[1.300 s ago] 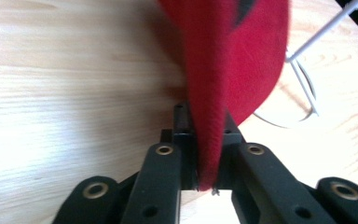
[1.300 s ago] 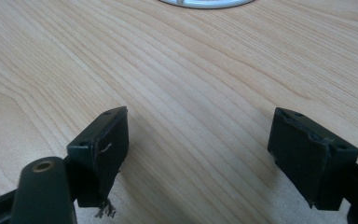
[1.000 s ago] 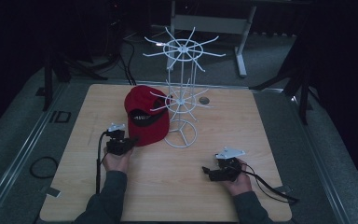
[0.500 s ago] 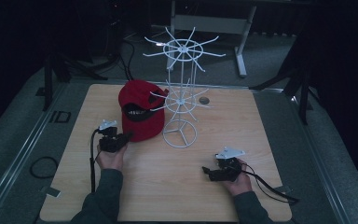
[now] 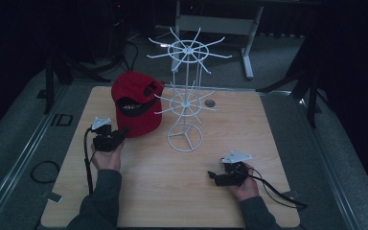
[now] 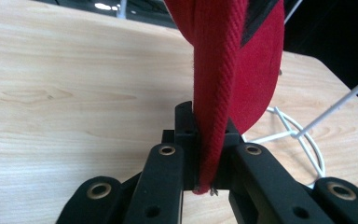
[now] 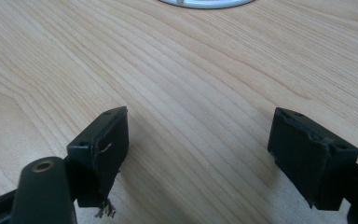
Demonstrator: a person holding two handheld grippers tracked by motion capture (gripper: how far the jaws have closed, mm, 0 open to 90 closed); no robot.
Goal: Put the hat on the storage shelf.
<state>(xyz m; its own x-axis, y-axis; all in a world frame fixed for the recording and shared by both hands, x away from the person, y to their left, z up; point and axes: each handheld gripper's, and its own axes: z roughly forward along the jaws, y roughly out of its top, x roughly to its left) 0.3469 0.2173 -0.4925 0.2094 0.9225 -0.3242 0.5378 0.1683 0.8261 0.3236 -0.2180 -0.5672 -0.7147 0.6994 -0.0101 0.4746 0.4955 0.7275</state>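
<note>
A red cap hangs off the table, lifted at the left of a white wire rack. My left gripper is shut on the cap's brim; in the left gripper view the red fabric edge stands pinched between the two black jaws, the gripper itself just above the wooden table. My right gripper rests low over the table near the front right, open, with bare wood between its fingers in the right gripper view, gripper.
The rack's round wire base sits mid-table, its prongs reaching toward the cap. A small dark disc lies behind the rack. Cables trail from both grippers; a dark floor surrounds the table.
The left gripper has risen and moved left with the cap, tilting the cap upward off the table. The right gripper has stayed where it was.
</note>
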